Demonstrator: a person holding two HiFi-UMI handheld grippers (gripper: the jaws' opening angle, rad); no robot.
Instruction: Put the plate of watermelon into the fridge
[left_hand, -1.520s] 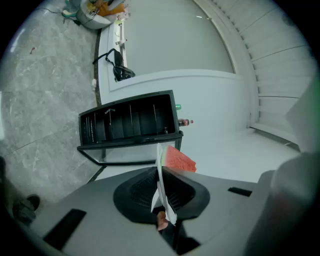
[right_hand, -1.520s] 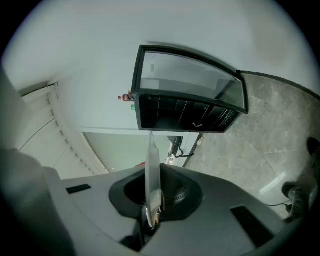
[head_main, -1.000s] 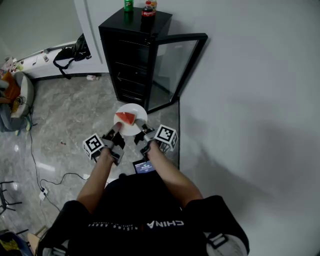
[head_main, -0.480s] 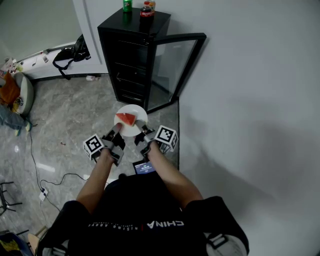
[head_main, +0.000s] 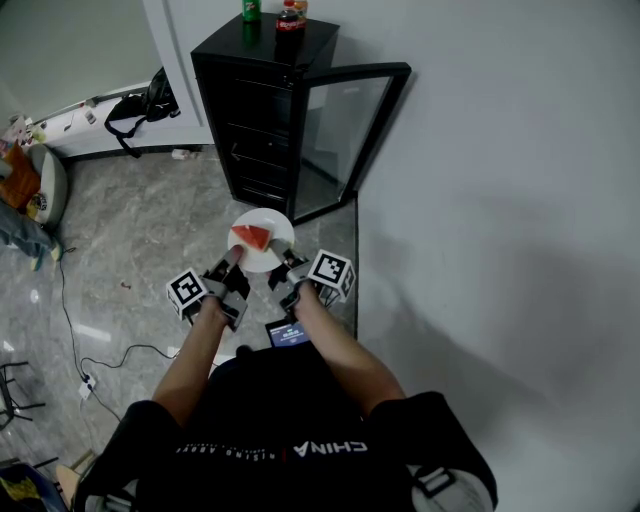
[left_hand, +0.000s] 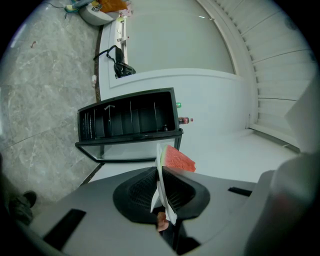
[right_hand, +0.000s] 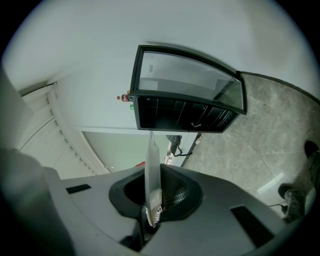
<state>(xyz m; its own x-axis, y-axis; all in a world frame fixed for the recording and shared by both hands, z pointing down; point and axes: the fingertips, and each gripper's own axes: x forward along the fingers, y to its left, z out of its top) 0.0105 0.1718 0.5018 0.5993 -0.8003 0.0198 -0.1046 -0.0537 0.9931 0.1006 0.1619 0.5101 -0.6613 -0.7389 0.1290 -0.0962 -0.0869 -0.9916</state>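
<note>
Grey marble flooring (head_main: 150, 220) and a plain white wall (head_main: 500, 200) frame a corner where a black mini fridge (head_main: 265, 110) stands with its glass door (head_main: 352, 125) swung wide, dark shelves showing inside. Seen from above, a person in a black shirt (head_main: 290, 420) faces the open fridge with both arms stretched forward, a two-jaw tool in each hand.

The left gripper (head_main: 233, 258) has its jaws closed down on the near-left rim of a white plate (head_main: 270, 225). The right gripper (head_main: 280, 262) is clamped on the near-right rim, so the plate hangs between the two, roughly level. Each gripper's own view shows the thin plate edge pinched between black ribbed pads.

The plate is in the air above the floor, just in front of the fridge's lower shelves and beside the foot of the open door, not yet inside. A red wedge of watermelon (head_main: 251, 237) with a green rind lies on the plate's left half, close to the left gripper's tips.

On top of the fridge stand a dark cola bottle (head_main: 290, 18) and what looks like a green can (head_main: 251, 10), though it is too small to be sure. A black bag (head_main: 140, 105) lies by the far wall.
</note>
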